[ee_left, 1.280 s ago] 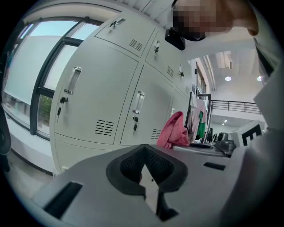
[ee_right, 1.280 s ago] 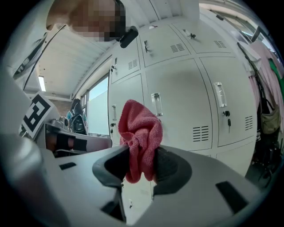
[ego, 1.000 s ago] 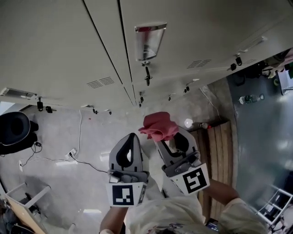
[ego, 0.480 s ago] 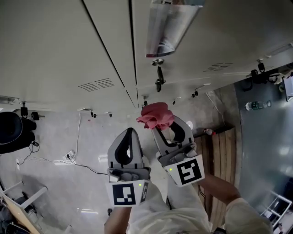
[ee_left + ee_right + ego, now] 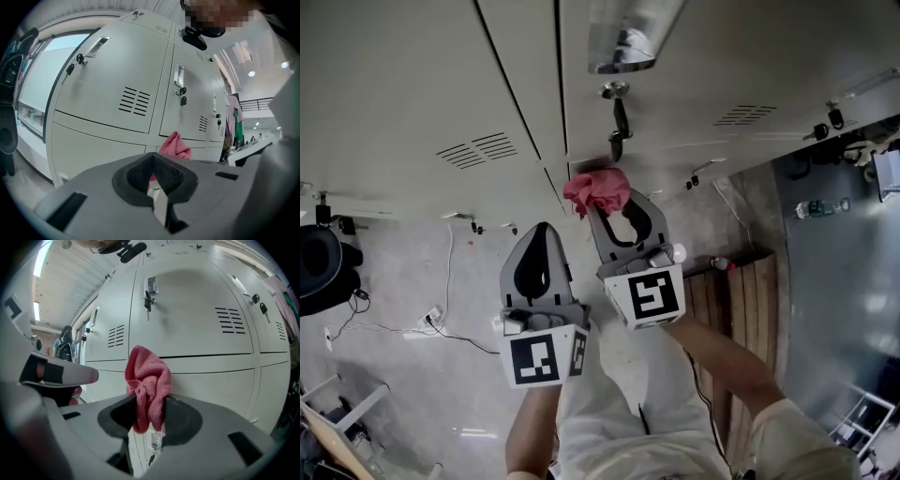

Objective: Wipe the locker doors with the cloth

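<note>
The right tongs (image 5: 607, 208) were clamped on a bunched pink cloth (image 5: 596, 190) held near the grey locker doors (image 5: 403, 84), the left tongs (image 5: 538, 232) closed on nothing beside them; wiping apparently not begun, the next move called for pressing the cloth against a door.

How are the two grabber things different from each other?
The right gripper is pinching a pink cloth between its jaws; the left gripper has its jaws shut together with nothing in them. The right gripper reaches farther toward the locker doors, while the left gripper sits a little behind, beside it. Both are grey, and each carries a cube with black-and-white square markers.
</note>
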Demonstrator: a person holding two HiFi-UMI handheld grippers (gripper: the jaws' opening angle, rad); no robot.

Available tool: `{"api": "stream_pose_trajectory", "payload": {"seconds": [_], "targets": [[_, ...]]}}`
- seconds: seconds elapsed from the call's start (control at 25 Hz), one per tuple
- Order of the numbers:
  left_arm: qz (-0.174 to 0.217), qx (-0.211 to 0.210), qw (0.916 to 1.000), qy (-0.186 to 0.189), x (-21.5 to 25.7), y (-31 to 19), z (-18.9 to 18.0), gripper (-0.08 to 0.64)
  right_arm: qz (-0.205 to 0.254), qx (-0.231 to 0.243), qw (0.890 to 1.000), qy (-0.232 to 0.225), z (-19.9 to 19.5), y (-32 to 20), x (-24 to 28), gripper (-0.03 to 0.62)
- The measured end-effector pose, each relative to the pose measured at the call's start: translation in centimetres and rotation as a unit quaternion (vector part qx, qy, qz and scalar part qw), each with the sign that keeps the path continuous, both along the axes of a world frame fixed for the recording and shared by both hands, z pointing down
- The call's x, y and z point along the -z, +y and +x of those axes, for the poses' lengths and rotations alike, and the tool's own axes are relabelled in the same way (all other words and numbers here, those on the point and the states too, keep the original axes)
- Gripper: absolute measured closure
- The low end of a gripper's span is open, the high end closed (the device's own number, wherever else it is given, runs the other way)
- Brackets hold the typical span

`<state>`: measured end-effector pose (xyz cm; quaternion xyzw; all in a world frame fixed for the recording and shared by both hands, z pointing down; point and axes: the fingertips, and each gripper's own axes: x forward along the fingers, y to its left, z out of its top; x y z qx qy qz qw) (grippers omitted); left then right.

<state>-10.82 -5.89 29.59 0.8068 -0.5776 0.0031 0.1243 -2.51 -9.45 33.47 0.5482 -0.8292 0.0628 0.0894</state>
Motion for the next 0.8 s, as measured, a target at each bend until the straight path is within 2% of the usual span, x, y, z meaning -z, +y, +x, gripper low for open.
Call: {"api": "stream_pose_trajectory", "payload": {"seconds": [0.28,0.8], "targets": [[0.006,0.001,1.0,-0.001,-0.4,-1.1,0.1,0.557,0.016,-0.007,1.0,0.008,-0.8,-2.0,-0.3,0.449],[0.004,0.004,0.9998,-0.017,0.0,-1.4,0.8,0.557,0.025,-0.015,1.0,0.011,-0.5,-2.3,-0.1,0.449]]}}
